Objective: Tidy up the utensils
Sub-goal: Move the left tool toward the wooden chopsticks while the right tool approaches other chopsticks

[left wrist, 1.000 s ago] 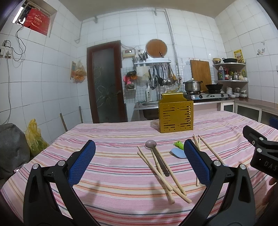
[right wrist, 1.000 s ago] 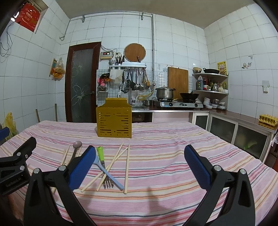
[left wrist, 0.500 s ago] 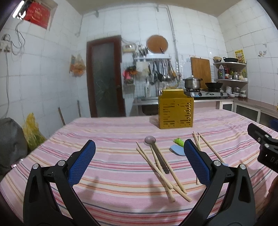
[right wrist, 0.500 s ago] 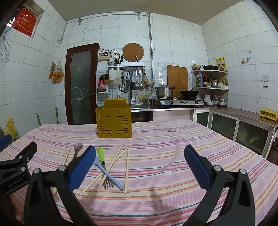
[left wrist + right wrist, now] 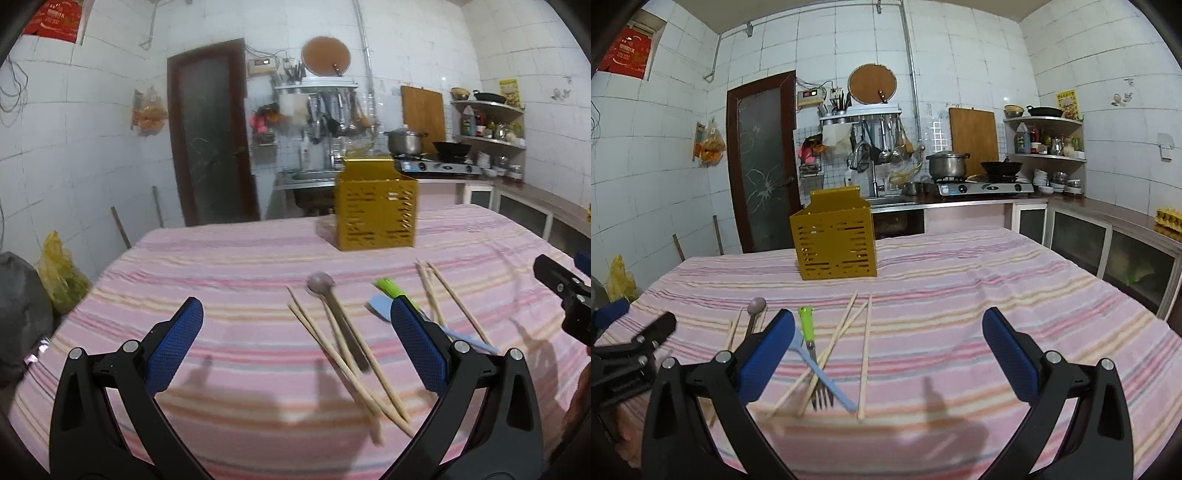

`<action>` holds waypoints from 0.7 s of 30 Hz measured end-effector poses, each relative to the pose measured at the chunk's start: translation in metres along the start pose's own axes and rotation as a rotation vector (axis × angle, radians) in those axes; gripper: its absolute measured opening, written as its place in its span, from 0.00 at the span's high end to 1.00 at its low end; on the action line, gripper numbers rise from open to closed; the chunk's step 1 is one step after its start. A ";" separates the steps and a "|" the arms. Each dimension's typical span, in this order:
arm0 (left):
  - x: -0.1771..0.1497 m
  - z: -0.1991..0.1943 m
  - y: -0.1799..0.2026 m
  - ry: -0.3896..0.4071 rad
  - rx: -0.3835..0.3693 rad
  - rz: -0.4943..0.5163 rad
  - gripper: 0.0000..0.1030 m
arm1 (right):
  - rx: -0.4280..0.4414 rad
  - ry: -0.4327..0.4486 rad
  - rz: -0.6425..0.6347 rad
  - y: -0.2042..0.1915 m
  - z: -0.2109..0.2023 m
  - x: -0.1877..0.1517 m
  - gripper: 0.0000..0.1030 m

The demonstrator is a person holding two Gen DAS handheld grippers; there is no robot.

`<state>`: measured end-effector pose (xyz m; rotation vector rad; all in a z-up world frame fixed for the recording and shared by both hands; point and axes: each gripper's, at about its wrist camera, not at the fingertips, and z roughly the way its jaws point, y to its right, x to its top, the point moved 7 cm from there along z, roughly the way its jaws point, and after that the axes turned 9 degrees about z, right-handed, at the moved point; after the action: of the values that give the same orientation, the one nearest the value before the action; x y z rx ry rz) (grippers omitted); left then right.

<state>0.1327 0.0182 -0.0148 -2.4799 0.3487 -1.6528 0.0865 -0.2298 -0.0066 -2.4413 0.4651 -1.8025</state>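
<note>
Both my left fingers (image 5: 295,347) and right fingers (image 5: 888,352) are wide apart and empty, the chopsticks (image 5: 354,365) lie loose at lower centre before the caddy (image 5: 376,212), so I should straddle one pair crosswise, low

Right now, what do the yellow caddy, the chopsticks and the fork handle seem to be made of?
Yellow caddy: probably painted metal or plastic; thin slotted walls, mustard matte colour. Chopsticks: likely bamboo or wood; pale tan, plain. Fork: bright green handle looks plastic, tines grey metal.
</note>
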 end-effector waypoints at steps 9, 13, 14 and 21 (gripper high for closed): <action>0.042 0.070 -0.019 -0.114 -0.020 -0.044 0.05 | -0.024 -0.159 -0.069 -0.011 0.098 0.025 0.04; 0.038 0.108 -0.022 -0.162 0.016 -0.052 0.05 | -0.063 -0.298 -0.078 -0.004 0.150 0.008 0.04; 0.035 0.118 -0.020 -0.189 0.020 -0.038 0.05 | -0.074 -0.319 -0.071 -0.001 0.159 0.005 0.04; -0.006 0.158 -0.015 -0.331 -0.022 -0.061 0.05 | -0.116 -0.424 -0.082 0.007 0.182 -0.024 0.04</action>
<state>0.2780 0.0325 -0.0774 -2.7423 0.2522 -1.2290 0.2503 -0.2512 -0.0869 -2.8528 0.4452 -1.2520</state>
